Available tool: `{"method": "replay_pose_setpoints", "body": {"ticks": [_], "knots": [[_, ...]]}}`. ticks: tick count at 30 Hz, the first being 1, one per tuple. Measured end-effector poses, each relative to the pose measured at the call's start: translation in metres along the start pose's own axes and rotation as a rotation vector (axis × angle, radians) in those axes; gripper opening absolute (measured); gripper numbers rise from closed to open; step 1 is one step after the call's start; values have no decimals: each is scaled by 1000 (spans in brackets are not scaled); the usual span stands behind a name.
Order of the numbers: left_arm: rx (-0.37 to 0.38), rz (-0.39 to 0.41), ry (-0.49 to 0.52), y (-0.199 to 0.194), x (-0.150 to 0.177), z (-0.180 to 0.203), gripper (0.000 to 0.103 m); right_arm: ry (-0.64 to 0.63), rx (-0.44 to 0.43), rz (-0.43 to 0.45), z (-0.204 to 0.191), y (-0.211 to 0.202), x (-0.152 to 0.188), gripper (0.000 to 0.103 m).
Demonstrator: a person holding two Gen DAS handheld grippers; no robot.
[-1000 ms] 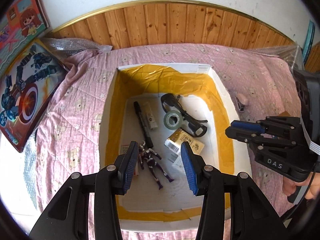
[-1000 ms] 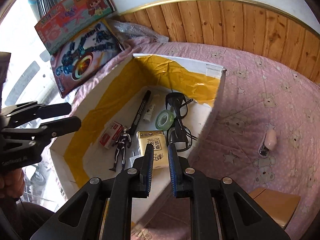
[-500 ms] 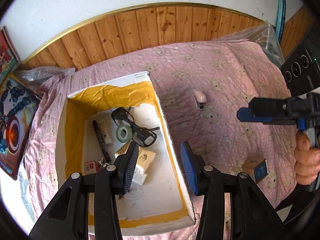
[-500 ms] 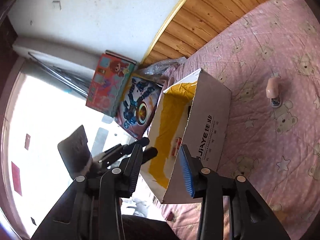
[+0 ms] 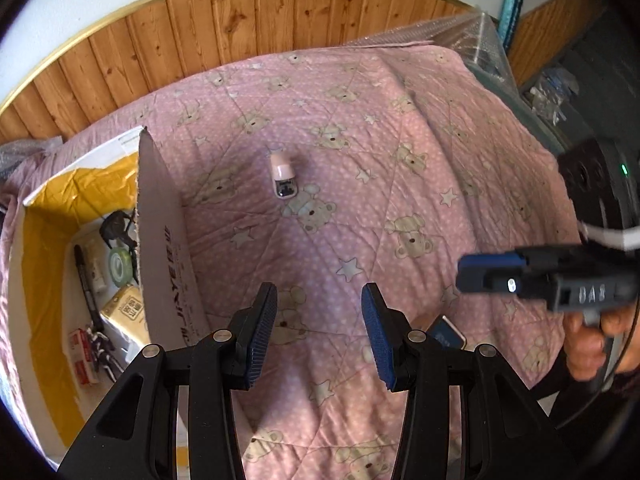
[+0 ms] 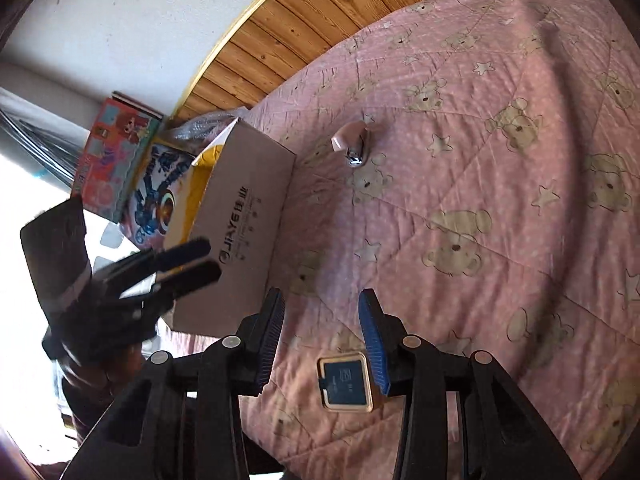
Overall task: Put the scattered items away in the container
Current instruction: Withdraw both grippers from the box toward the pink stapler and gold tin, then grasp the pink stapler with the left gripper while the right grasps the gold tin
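The cardboard box (image 5: 168, 248) with yellow tape inside stands at the left on the pink quilt; it holds a marker (image 5: 86, 284), a tape roll (image 5: 118, 266), a yellow packet (image 5: 126, 308) and other small items. A small pink stapler-like item (image 5: 282, 174) lies on the quilt beyond my left gripper (image 5: 318, 320), which is open and empty. A small square box with a dark face (image 6: 346, 382) lies just under my right gripper (image 6: 322, 320), also open with nothing between its fingers. The pink item (image 6: 352, 140) and the cardboard box (image 6: 240, 216) show farther off in the right wrist view.
The bear-print quilt (image 5: 400, 200) covers the surface up to a wooden wall panel (image 5: 240, 24). Colourful toy boxes (image 6: 120, 160) lean by the wall left of the cardboard box. Bubble wrap (image 5: 472, 36) lies at the far right corner. A hand (image 5: 588, 340) holds the right gripper.
Both grippers have swung away from above the cardboard box to the right over the quilt. The right gripper's jaws, nearly shut a second ago, now stand apart, and its view has rolled.
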State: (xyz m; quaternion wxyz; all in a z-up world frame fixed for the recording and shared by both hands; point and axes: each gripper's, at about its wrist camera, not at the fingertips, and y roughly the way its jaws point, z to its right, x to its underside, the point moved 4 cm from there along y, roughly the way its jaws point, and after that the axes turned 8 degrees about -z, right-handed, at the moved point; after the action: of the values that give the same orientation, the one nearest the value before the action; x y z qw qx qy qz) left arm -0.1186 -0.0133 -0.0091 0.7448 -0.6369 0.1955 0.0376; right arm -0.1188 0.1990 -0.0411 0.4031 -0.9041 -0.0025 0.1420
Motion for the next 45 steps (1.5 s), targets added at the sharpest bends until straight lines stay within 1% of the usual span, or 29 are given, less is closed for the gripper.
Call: {"method": "replay_pose_setpoints", "body": {"ticks": [3,4,6,7,9,11,13,15,17,19,21,23,25,27,30,33,35,36,37,38,40,45], "knots": [[49,27,-86,10,-18,-9,47,-75,62,5,-7,-3,17,41],[54,38,-108,13,-23,-11,47,-98,87,11,-9,-4,23,41],[28,55,-124,22,-33,-13,47,-137,135,27,-13,-6,36,43],[7,61,-117,29,-38,-12,48,-156,163,34,-14,-6,42,46],[-45,64,-93,44,-48,-10,48,-215,237,50,-19,-4,53,48],[-84,58,-80,62,-56,-7,48,-288,314,56,-25,3,61,53],[-108,42,-74,80,-63,-7,48,-356,372,56,-31,11,66,61],[-125,38,-87,90,-70,-9,48,-421,430,54,-35,19,70,64],[-124,45,-126,98,-76,-17,48,-472,470,56,-38,26,73,66],[-106,49,-189,104,-84,-28,48,-514,491,60,-44,33,75,71],[-84,54,-235,110,-90,-34,48,-552,498,60,-49,39,75,71],[-78,55,-254,117,-96,-36,49,-580,506,59,-54,43,77,73],[-90,61,-265,125,-103,-39,49,-595,529,57,-53,47,77,73],[-97,62,-285,135,-109,-43,49,-582,550,51,-47,50,76,73],[-94,42,-318,152,-114,-51,49,-541,542,31,-39,53,71,73],[-91,34,-328,164,-117,-55,49,-535,541,19,-35,57,67,73],[-92,54,-316,165,-121,-54,49,-525,542,7,-32,60,66,66],[-87,59,-313,166,-123,-54,49,-517,534,-6,-29,61,65,54],[-84,64,-310,166,-124,-54,49,-509,530,-19,-28,62,64,51],[-93,68,-306,167,-124,-53,47,-509,532,-18,-28,63,65,51],[-119,68,-290,166,-123,-51,27,-515,531,-19,-30,62,65,51],[-119,55,-276,162,-120,-46,27,-508,520,-19,-30,61,65,50]]}}
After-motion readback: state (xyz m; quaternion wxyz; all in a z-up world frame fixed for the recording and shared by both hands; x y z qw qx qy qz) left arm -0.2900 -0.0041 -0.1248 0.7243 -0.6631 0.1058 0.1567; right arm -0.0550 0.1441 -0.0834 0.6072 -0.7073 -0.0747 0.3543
